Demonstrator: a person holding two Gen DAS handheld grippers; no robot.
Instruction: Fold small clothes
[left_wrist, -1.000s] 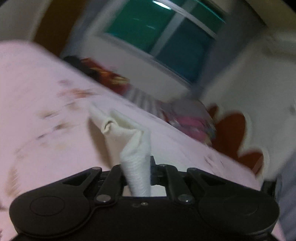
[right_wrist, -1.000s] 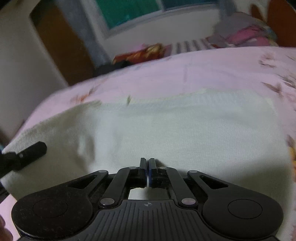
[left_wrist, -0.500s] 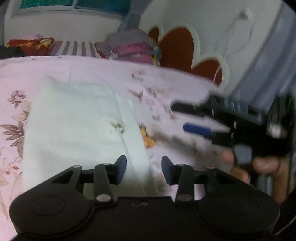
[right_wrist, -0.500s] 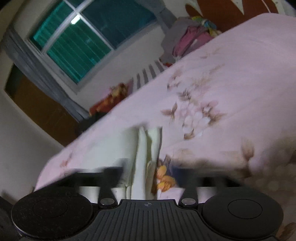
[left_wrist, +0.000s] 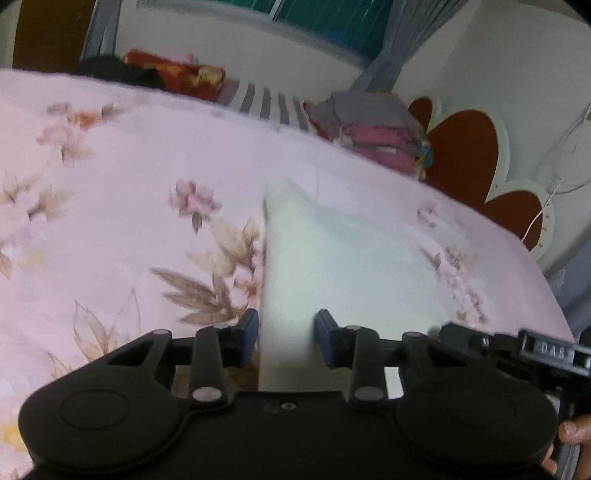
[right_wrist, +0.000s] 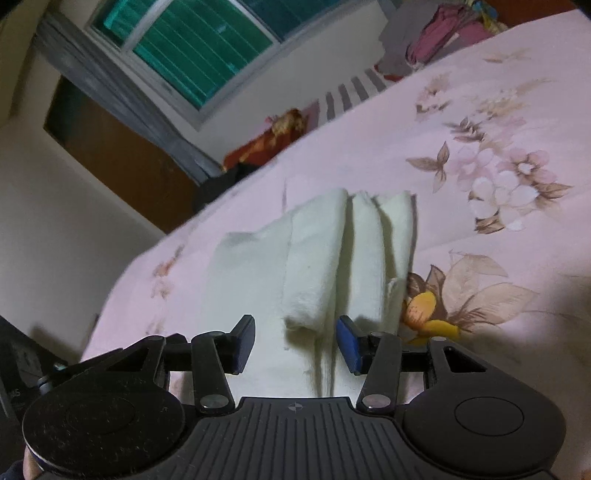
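Observation:
A pale cream cloth (left_wrist: 332, 254) lies folded on the pink floral bedsheet (left_wrist: 129, 177). In the right wrist view the cloth (right_wrist: 325, 258) shows several layered folds with bunched edges on its right side. My left gripper (left_wrist: 286, 332) is open, its jaws standing either side of the cloth's near left edge, not closed on it. My right gripper (right_wrist: 295, 336) is open just above the cloth's near right end, with a fold between the jaws. The right gripper also shows at the lower right of the left wrist view (left_wrist: 517, 354).
A stack of folded clothes (left_wrist: 373, 125) and a striped item (left_wrist: 266, 103) lie at the bed's far edge. A red scalloped headboard (left_wrist: 465, 155) stands at the right. A window (right_wrist: 199, 48) and curtain are behind the bed.
Both grippers were shut on the cloth a second ago and have since opened. The cloth now lies folded on the bed, and both grippers have swung to its near end.

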